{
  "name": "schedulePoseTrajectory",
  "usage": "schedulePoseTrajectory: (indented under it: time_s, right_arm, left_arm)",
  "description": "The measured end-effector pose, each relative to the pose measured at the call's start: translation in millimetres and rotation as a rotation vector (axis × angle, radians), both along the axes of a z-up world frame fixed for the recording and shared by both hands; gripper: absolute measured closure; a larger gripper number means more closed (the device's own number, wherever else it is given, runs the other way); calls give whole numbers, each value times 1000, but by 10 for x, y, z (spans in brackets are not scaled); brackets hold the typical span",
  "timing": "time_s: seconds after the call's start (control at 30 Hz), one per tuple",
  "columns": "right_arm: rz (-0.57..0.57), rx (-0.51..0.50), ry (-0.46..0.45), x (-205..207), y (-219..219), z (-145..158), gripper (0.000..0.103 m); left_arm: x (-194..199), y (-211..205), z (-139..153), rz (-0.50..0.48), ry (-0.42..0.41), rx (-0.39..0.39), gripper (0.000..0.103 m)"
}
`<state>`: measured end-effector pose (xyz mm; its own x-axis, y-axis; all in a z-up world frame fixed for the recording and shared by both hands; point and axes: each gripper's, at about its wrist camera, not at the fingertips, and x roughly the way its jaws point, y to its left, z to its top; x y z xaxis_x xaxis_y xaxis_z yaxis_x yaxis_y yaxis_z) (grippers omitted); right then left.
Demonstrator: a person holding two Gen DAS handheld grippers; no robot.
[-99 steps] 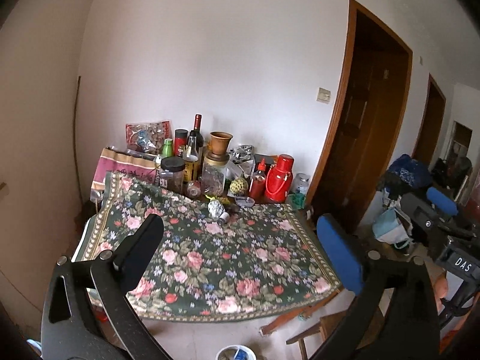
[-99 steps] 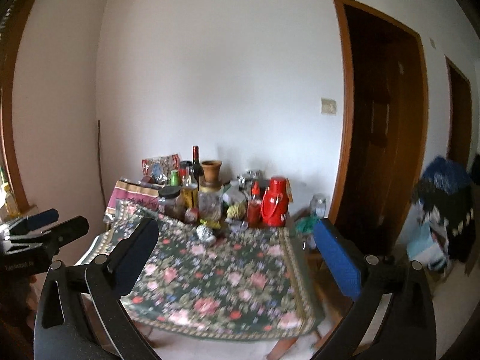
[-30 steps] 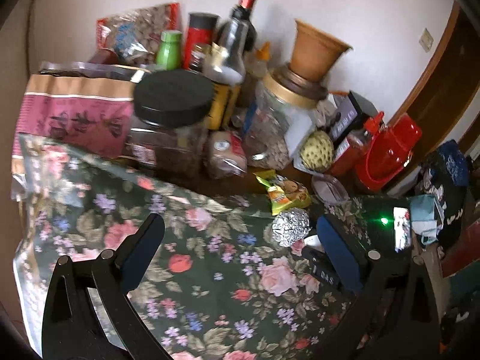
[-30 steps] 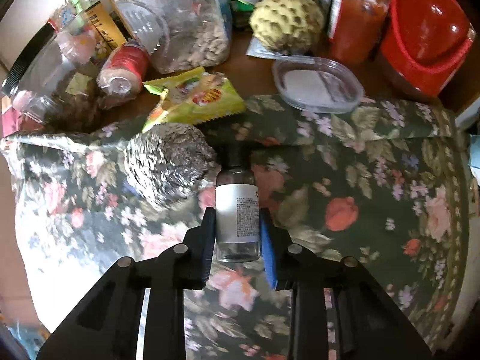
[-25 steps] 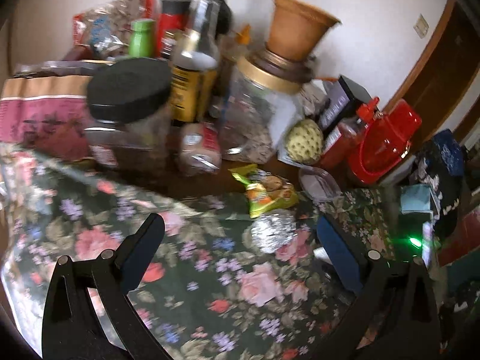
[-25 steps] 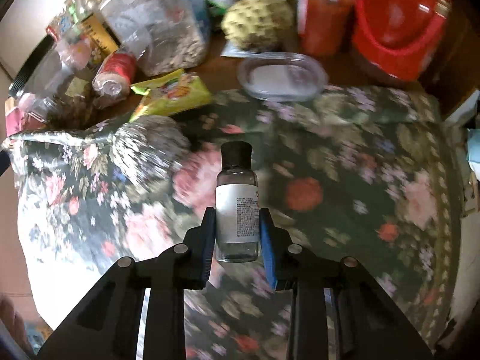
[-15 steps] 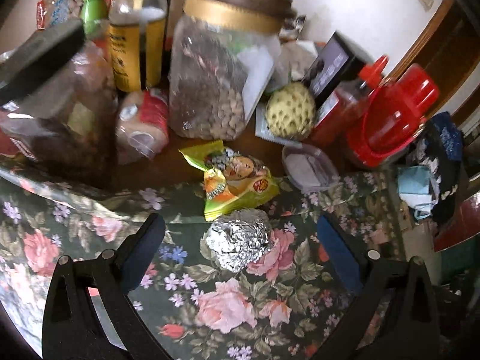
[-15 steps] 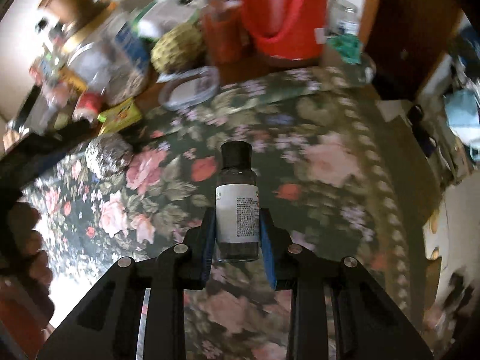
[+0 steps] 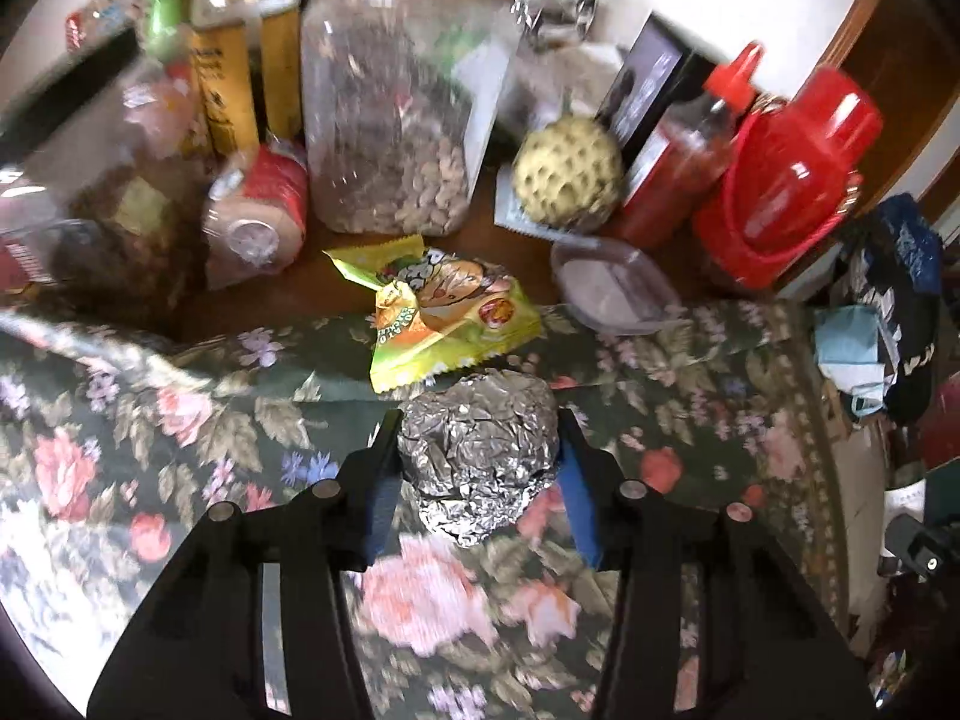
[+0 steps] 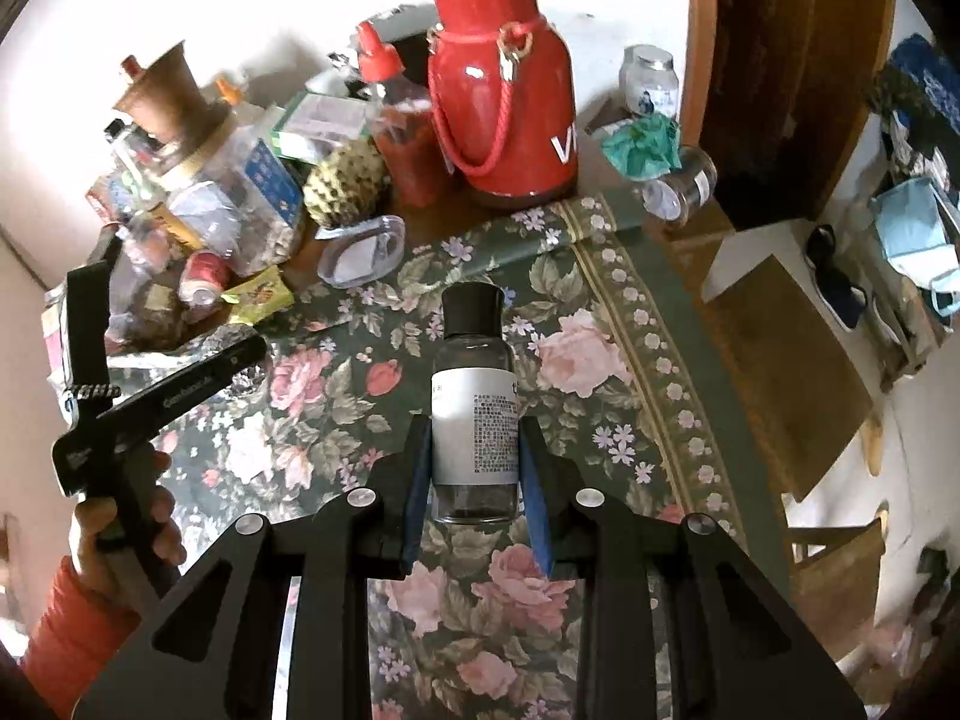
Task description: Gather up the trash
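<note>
A crumpled foil ball (image 9: 480, 450) lies on the floral tablecloth (image 9: 180, 420). My left gripper (image 9: 477, 450) is closed around it, both fingers against its sides. A yellow-green snack wrapper (image 9: 444, 312) lies just beyond it. In the right wrist view my right gripper (image 10: 475, 462) is shut on a small clear bottle (image 10: 475, 408) with a black cap and white label, held above the cloth. The left gripper (image 10: 228, 354) with the foil ball (image 10: 231, 336) shows at the left there, and the wrapper (image 10: 261, 294) behind it.
Jars, bottles, a custard apple (image 9: 567, 180), a clear plastic lid (image 9: 612, 294) and a red thermos (image 9: 786, 180) crowd the table's far side against the wall. A wooden door (image 10: 780, 60) and a cardboard box (image 10: 792, 348) lie to the right.
My left gripper has moved forward and closed from wide open onto the foil ball. My right gripper has lifted the bottle up and back from the table.
</note>
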<state>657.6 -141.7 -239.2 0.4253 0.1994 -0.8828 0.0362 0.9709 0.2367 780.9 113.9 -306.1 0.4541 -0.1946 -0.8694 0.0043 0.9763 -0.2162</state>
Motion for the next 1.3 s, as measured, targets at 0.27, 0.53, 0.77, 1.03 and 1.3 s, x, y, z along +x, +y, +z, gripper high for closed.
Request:
schedulePoseTrajectory:
  time_s: [0.27,0.53,0.77,1.03,1.3]
  right_arm:
    - [94,18,-81,-269,-146,325,77]
    - [208,56,-222,-598,-323,775,77]
    - [304,93,-330,-828,-375,1107,77]
    - [337,126,-403,-1216,-323,1376,77]
    - [309,94,-421,-1764,-101,1496,77]
  left_arm:
    - [-650,-121,582,54,-60,-17,56]
    - [-1428,-499,1287,142,-211,48,56]
    - [-2059,-662,1796,220,-316,37,56]
    - [-2592,-727,2250,209,-416,28,56]
    - [-3142,-605,2486,141,-491,4,56]
